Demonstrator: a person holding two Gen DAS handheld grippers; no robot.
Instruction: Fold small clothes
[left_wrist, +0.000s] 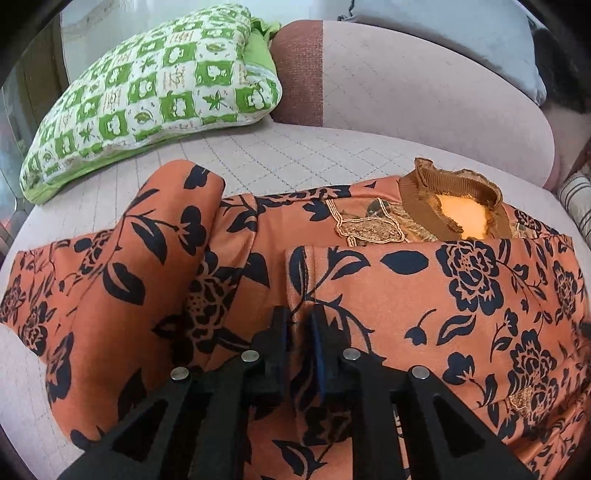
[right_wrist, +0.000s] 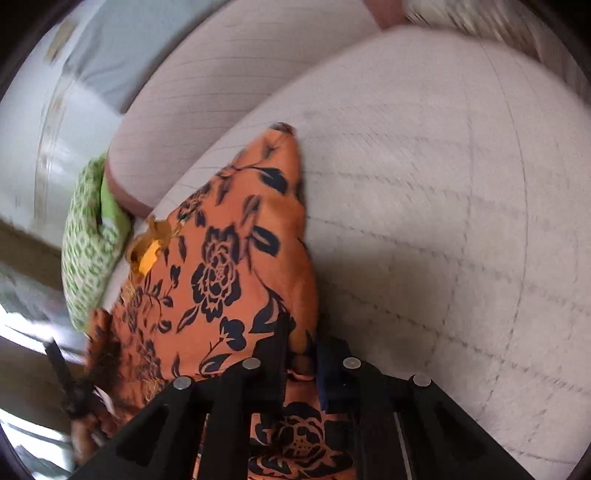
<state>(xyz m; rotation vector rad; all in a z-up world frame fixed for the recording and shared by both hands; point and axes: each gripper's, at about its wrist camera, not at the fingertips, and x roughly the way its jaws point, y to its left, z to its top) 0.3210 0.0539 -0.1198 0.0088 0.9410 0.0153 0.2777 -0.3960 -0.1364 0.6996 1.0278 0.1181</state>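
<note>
An orange garment with black flowers (left_wrist: 424, 295) lies on a pale quilted sofa seat (left_wrist: 258, 158), its brown ribbed collar (left_wrist: 454, 192) at the far side. Its sleeve (left_wrist: 122, 266) lies to the left. A folded layer covers the lower body. My left gripper (left_wrist: 298, 314) is shut on a fold of this garment near its middle. In the right wrist view the garment (right_wrist: 229, 266) hangs bunched and lifted, and my right gripper (right_wrist: 301, 343) is shut on its edge. The left gripper's black finger (right_wrist: 62, 373) shows at the far left.
A green and white patterned pillow (left_wrist: 147, 96) lies at the back left of the seat. The sofa backrest (left_wrist: 424, 81) runs behind, with a grey cushion (left_wrist: 461, 33) on it. A striped cushion (left_wrist: 576, 199) sits at the right edge. Bare seat (right_wrist: 443, 221) lies right of the garment.
</note>
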